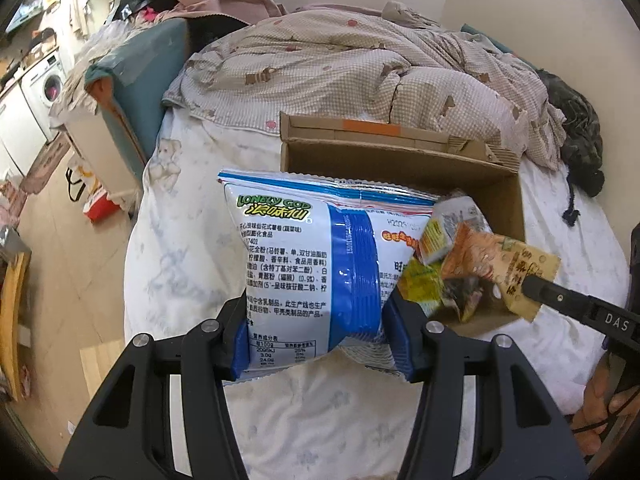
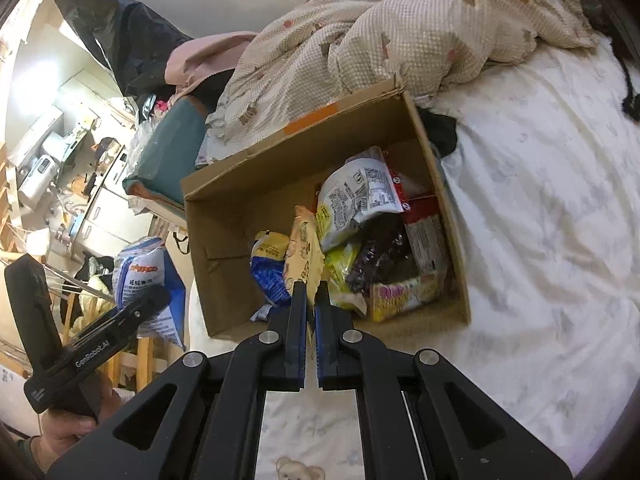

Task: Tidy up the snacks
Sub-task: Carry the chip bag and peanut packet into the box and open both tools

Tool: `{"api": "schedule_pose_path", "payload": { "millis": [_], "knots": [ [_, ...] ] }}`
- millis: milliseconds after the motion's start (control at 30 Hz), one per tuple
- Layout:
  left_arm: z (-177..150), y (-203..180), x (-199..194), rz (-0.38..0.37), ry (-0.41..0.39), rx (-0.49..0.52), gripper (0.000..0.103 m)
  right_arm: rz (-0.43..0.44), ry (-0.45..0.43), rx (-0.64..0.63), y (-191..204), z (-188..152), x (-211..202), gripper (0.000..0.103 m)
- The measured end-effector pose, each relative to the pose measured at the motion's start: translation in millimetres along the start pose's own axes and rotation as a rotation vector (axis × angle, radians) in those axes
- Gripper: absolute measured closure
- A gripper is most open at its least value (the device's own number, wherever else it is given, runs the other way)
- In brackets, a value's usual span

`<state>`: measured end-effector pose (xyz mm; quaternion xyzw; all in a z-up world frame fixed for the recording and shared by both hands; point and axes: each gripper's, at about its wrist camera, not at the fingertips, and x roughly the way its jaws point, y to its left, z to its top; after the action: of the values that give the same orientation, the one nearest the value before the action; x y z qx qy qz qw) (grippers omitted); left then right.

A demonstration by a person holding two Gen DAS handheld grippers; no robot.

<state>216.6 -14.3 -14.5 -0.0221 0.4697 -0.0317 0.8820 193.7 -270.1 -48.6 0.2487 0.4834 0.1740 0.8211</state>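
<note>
My left gripper (image 1: 316, 320) is shut on a blue-and-white Lonely God chip bag (image 1: 308, 264) and holds it above the bed at the near-left edge of an open cardboard box (image 1: 400, 164). The bag also shows in the right wrist view (image 2: 148, 280). My right gripper (image 2: 311, 292) is shut on a thin tan-and-orange snack packet (image 2: 304, 256) over the box (image 2: 224, 224); the packet shows in the left wrist view (image 1: 504, 268). Several snack packs (image 2: 380, 240) lie in the box.
The box sits on a white bed sheet (image 2: 540, 220). A crumpled checked quilt (image 1: 340, 68) lies behind it. A dark garment (image 1: 576, 136) lies at the far right. The floor with a red bag (image 1: 100, 204) is off the bed's left side.
</note>
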Motion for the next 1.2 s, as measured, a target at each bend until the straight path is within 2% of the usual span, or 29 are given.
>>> {"api": "schedule_pose_path", "payload": {
  "millis": [200, 333, 500, 600, 700, 1000, 1067, 1100, 1133, 1167, 1200],
  "knots": [
    [-4, -8, 24, -0.014, -0.048, 0.068, 0.052, -0.026, 0.053, 0.017, -11, 4, 29, 0.100],
    [-6, -5, 34, -0.043, -0.026, 0.048, 0.051, -0.052, 0.062, 0.025, -14, 5, 36, 0.099],
    [-6, -7, 41, -0.031, -0.018, 0.054, 0.051, -0.070, 0.056, 0.066, -21, 10, 39, 0.097],
    [-5, -8, 42, -0.028, -0.022, 0.046, 0.050, -0.113, 0.036, 0.053, -20, 14, 38, 0.094],
    [-4, -5, 42, -0.023, -0.033, 0.036, 0.050, -0.101, 0.015, 0.066, -21, 17, 32, 0.094],
    [-2, 4, 39, -0.019, -0.057, -0.005, 0.049, -0.173, -0.026, 0.018, -14, 19, 24, 0.092],
    [-3, 2, 38, 0.000, -0.065, 0.009, 0.047, -0.200, -0.045, 0.010, -13, 20, 21, 0.082],
    [-3, 1, 37, 0.010, -0.069, 0.015, 0.041, -0.207, -0.055, 0.009, -13, 21, 20, 0.077],
    [-4, -2, 35, 0.024, -0.078, 0.027, 0.036, -0.209, -0.062, 0.012, -13, 21, 18, 0.062],
    [-4, -3, 34, 0.033, -0.087, 0.032, 0.027, -0.206, -0.070, 0.018, -13, 21, 17, 0.036],
    [-3, -3, 31, 0.035, -0.102, 0.034, 0.018, -0.210, -0.082, 0.022, -14, 22, 16, 0.025]
  ]
}}
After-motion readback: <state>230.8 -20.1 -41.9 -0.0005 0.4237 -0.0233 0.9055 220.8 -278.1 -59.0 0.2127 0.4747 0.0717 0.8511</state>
